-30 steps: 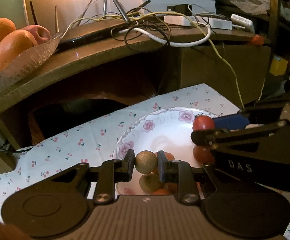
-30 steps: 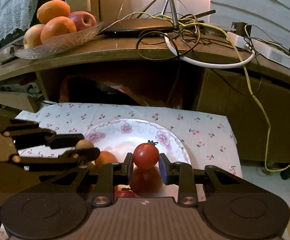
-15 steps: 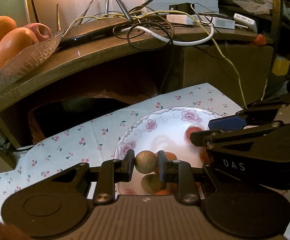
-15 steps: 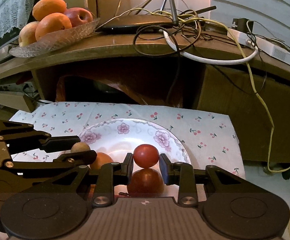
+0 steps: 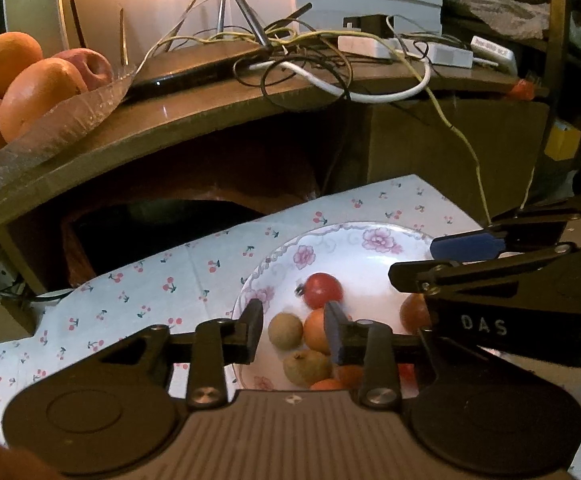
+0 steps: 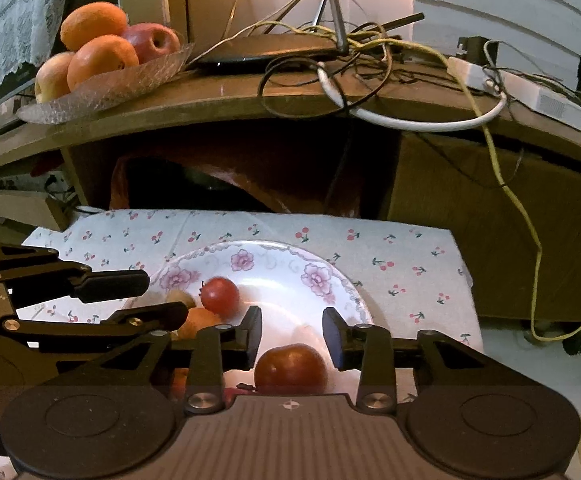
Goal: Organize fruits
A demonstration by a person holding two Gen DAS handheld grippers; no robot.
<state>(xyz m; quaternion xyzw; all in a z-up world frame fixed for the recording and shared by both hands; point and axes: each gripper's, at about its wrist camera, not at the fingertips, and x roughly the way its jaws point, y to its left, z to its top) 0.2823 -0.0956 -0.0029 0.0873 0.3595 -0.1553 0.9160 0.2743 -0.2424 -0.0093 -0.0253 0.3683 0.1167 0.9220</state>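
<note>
Your left tool and right tool have just been opening, dropping the brown fruit and small tomato onto the plate, lower middle. Both hold nothing; lift away slowly.

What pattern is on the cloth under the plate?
White cloth printed with small red cherries; clearest in the right wrist view.

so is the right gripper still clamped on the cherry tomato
No, the right gripper has just been opening and its pads touch nothing, while the cherry tomato lies loose on the floral plate.
</note>
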